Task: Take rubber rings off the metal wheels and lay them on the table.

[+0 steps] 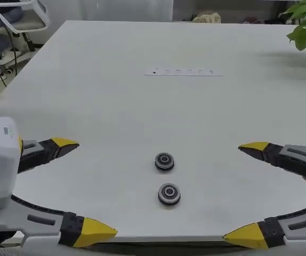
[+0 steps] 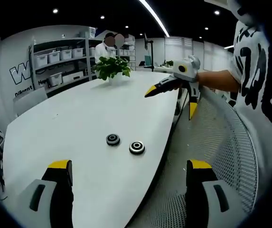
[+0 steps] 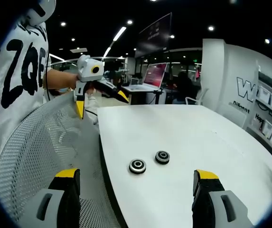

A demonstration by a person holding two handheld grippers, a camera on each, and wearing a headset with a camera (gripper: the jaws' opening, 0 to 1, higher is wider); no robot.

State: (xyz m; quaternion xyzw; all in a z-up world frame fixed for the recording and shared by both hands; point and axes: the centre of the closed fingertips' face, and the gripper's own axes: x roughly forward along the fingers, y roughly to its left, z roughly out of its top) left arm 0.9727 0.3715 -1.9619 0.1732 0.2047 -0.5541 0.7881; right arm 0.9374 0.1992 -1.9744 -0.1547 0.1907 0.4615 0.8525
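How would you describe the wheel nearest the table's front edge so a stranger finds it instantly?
Start at the big white table. Near the edge by the person lie two small metal wheels. Pick the nearer wheel, closest to that edge; the other wheel sits farther in.

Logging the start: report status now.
Open and empty: left gripper, right gripper. On table: near wheel, far wheel, rings on. Nothing between.

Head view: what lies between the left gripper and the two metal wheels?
Nothing but bare table: in the head view the left gripper and the farther wheel and nearer wheel have empty tabletop between them.
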